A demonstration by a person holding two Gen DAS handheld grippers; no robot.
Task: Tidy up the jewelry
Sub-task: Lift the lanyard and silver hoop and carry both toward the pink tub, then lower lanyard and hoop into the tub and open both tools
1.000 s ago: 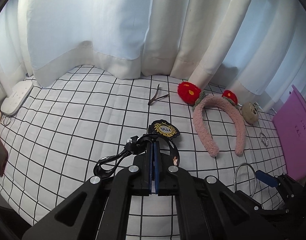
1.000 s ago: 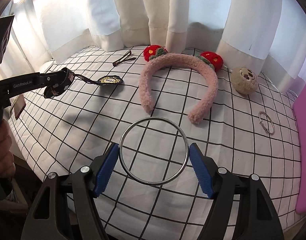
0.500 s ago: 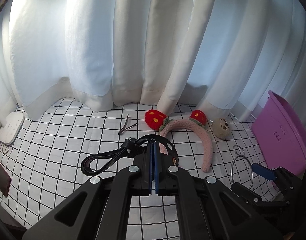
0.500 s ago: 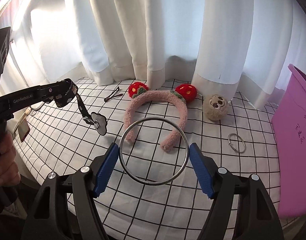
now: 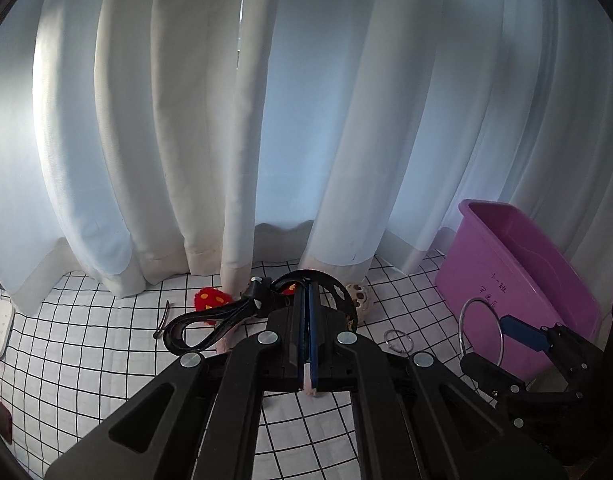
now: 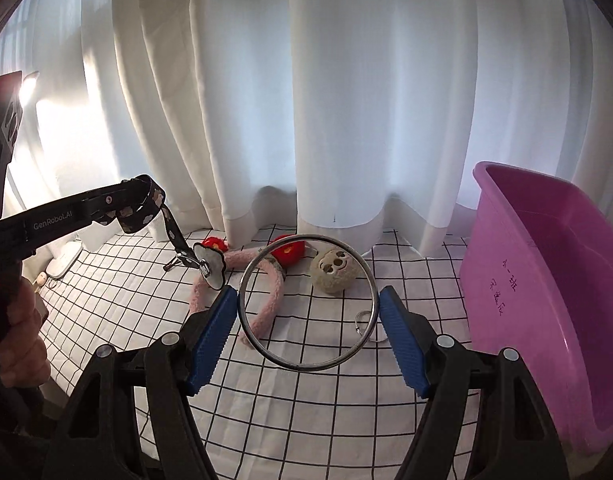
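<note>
One upright ring [image 6: 308, 303] facing camera

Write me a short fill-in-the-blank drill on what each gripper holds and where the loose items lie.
1. The right gripper holds a large metal ____ between its blue pads.
2. The left gripper has its jaws shut on a black ____ with a charm hanging from it.
3. The purple bin stands on the ____ side of the right wrist view.
4. The pink headband lies on a white cloth with a black ____ pattern.

Missing words: ring; strap; right; grid
</note>
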